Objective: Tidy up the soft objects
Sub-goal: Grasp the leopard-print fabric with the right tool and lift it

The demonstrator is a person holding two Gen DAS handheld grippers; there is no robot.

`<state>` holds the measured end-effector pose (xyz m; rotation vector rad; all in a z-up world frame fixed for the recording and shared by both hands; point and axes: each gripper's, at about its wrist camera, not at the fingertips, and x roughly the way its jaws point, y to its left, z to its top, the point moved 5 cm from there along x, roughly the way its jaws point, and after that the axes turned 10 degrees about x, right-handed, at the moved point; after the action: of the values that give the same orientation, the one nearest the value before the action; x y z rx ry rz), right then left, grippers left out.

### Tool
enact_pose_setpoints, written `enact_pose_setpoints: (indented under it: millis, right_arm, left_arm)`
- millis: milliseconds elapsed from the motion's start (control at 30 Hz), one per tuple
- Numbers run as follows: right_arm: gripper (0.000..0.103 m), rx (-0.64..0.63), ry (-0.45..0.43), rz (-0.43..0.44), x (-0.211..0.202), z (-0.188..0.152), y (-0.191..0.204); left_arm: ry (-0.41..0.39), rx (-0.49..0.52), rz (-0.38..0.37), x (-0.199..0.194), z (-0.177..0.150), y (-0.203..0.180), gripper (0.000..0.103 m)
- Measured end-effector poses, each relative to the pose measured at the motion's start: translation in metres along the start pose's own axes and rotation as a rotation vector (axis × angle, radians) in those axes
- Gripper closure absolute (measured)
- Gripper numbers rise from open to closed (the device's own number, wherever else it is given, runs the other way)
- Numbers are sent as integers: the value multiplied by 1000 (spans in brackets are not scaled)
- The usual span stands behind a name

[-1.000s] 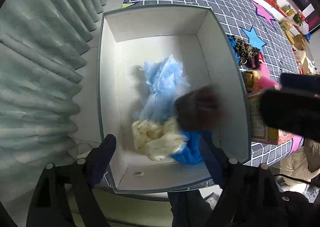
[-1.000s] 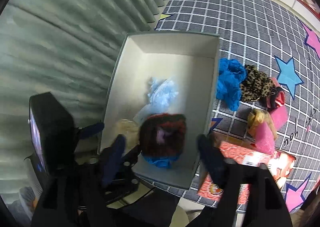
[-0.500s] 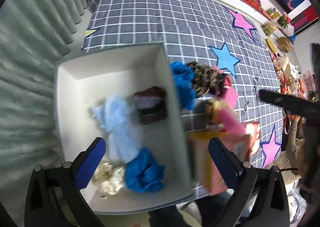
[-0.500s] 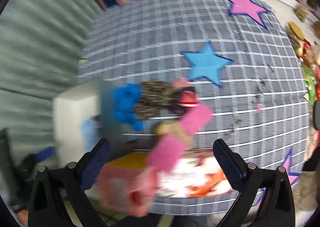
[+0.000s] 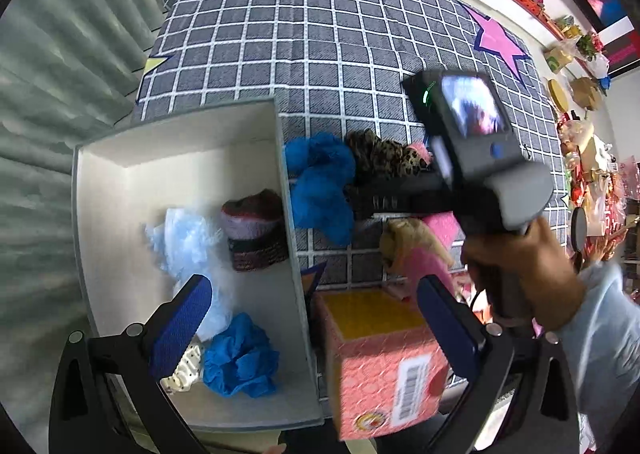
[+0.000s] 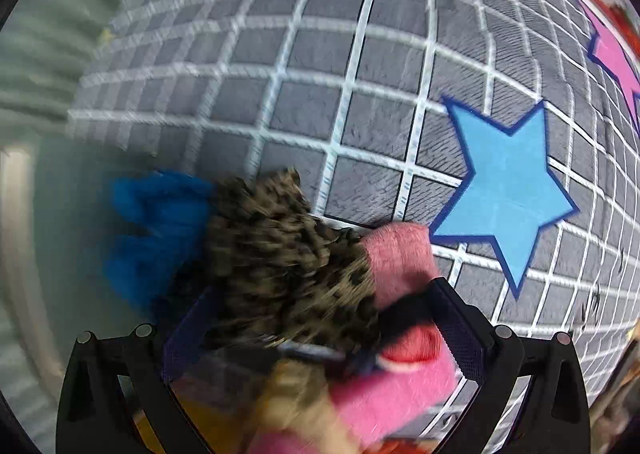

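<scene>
A white box point(image 5: 180, 158) holds a light blue fluffy cloth point(image 5: 188, 238), a dark red knitted hat point(image 5: 256, 230), a crumpled blue cloth point(image 5: 240, 358) and a cream item point(image 5: 186, 368). My left gripper point(image 5: 314, 294) hangs open and empty above the box's right wall. To the right of the box, a blue fluffy cloth point(image 5: 320, 178), a leopard-print cloth point(image 6: 288, 262) and pink socks point(image 6: 400, 258) lie in a pile on the checked tablecloth. My right gripper point(image 6: 324, 326) is open, low over that pile, with the leopard cloth between its fingers. The right wrist view is blurred.
A pink and yellow carton point(image 5: 380, 358) stands just right of the box's near corner. A hand point(image 5: 520, 266) grips the right gripper's handle over the pile. Pleated curtains point(image 5: 60, 74) hang left of the table. Star prints point(image 6: 508, 190) mark the checked cloth.
The dark red hat has dropped into the box. Both grippers have opened wider. The left one has shifted right to the box wall; the right one has moved right and sunk onto the pile.
</scene>
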<state>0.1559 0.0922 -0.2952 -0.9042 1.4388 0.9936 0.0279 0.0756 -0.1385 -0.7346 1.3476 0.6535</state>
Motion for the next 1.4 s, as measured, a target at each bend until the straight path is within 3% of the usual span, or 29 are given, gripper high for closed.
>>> enact_pose_setpoints:
  millis: [100,400,600,767,900,1067,1200,1267,1300,1333,1367,1400]
  right_arm:
    - [0,56,-3,-7,5,-10,-28]
    - [0,351,-11,-109,-6,-62,-191]
    - [0,571,-76,62,-33,-101,-254]
    - [0,550,-88,162,-44,-113,-254]
    - [0,440,-100,215,-46,-90,-204]
    - [0,318,-81,152,-17,-59,-168]
    - [0,278,-48,46,1,-56,-158]
    - [7,304,-52,48,0,-58,-160]
    - [19,314,-56,38,-1,-59,-161]
    - [35,322,-65,36,-5,-60,-164]
    - [45,325,-70,40,-12,-54,-171]
    - [60,331,-67,57,-14,-53,-174]
  left_arm:
    - [10,24,-6,5,16,-15,0]
    - [77,151,39,42,60,-71,0]
    - [220,178,113,94,79,-82,0]
    - [314,102,114,127,85,-75,1]
    - [369,96,166,148,88,-73,1]
    - [449,95,174,175,82,-77,1]
    - [539,52,177,195,69,-66,0]
    - [544,30,142,198,68,-63,0]
    - [543,23,117,199,66,-62,3]
    - [539,19,95,199,66,-60,11]
    - [530,12,58,197,65,-58,18]
    - [516,10,30,194,65,-59,34]
